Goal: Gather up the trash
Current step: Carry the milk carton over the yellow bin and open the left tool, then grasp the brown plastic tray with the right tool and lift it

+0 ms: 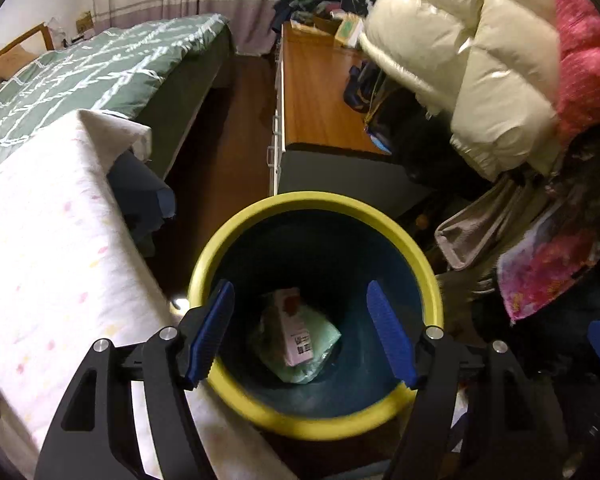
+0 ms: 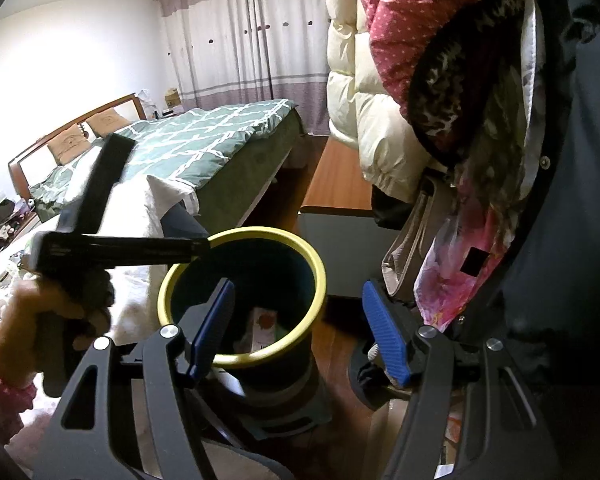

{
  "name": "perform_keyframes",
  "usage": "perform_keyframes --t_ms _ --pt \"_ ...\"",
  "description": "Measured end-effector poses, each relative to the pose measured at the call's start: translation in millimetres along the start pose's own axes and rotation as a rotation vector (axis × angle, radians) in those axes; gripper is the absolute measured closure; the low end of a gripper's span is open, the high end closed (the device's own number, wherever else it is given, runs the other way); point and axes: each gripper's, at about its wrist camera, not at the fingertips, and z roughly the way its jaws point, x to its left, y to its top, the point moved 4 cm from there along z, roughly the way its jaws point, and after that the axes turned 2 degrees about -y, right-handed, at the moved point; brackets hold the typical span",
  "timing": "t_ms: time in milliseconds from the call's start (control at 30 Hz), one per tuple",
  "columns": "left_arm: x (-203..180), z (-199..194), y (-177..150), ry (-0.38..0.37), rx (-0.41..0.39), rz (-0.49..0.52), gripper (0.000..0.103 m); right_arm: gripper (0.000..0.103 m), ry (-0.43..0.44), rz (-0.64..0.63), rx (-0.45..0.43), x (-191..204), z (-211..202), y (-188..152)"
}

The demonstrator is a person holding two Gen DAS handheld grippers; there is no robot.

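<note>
Left gripper (image 1: 300, 332), jaws apart and empty, hangs over the yellow-rimmed bin (image 1: 428, 276) at lower centre, where a pink carton (image 1: 294, 326) lies discarded; right gripper (image 2: 298, 328) waits open.

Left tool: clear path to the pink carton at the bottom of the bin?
Probably yes. The left tool hangs open right above the yellow-rimmed bin, nothing between its fingers. The pink carton lies on top of a green bag, uncovered. The bin looks deep, though.

Bin (image 1: 428, 264) mouth open; bedding (image 1: 52, 248) left, hanging coats (image 1: 480, 60) right
</note>
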Motion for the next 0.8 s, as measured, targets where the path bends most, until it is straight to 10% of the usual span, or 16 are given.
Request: perform_keyframes --t_ms 367,800 --pt "60 -192 -77 0.173 -0.303 -0.079 0.014 0.039 0.136 -0.069 0.047 59 13 -5" --pt "175 -348 -204 0.546 -0.435 -0.287 0.010 0.039 0.486 -0.282 0.111 255 12 -10"
